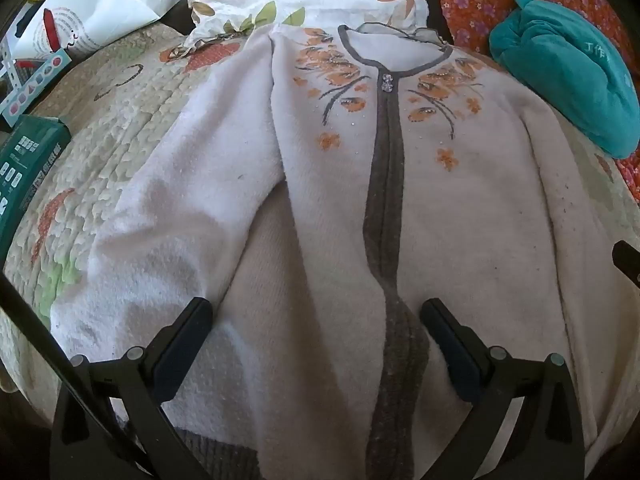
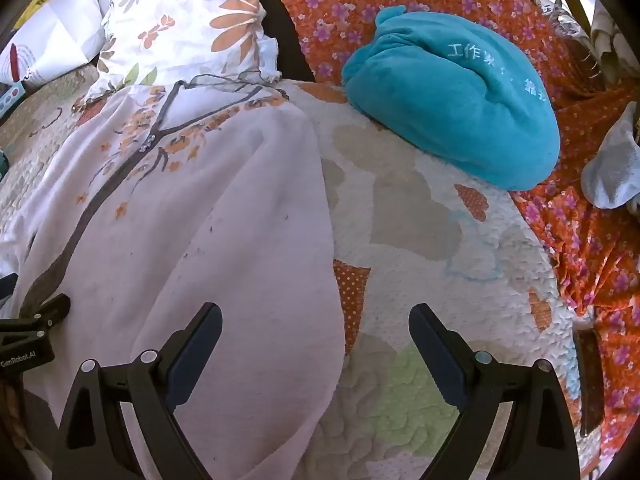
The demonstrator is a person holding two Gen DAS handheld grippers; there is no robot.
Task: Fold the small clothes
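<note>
Pale pink cardigan (image 1: 420,208) lies flat on the bed (image 2: 420,240), collar at 12 o'clock. Both grippers, left (image 1: 316,320) and right (image 2: 316,324), hang released; better grasp each sleeve edge first.

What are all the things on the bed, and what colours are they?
cardigan: one, pale pink with grey trim and orange flowers, spread flat on the quilt.
quilt: one, cream with orange patches, under the cardigan.
teal cushion: one, teal with pale writing, at the quilt's far right edge.
floral pillow: one, white with orange flowers, beyond the cardigan's collar.
orange sheet: one, orange with purple flowers, at the right.
green box: one, dark green, at the left edge.
grey sock: one, grey, far right.
left gripper: black, open, above the cardigan's lower front.
right gripper: black, open, over the cardigan's right edge.
</note>
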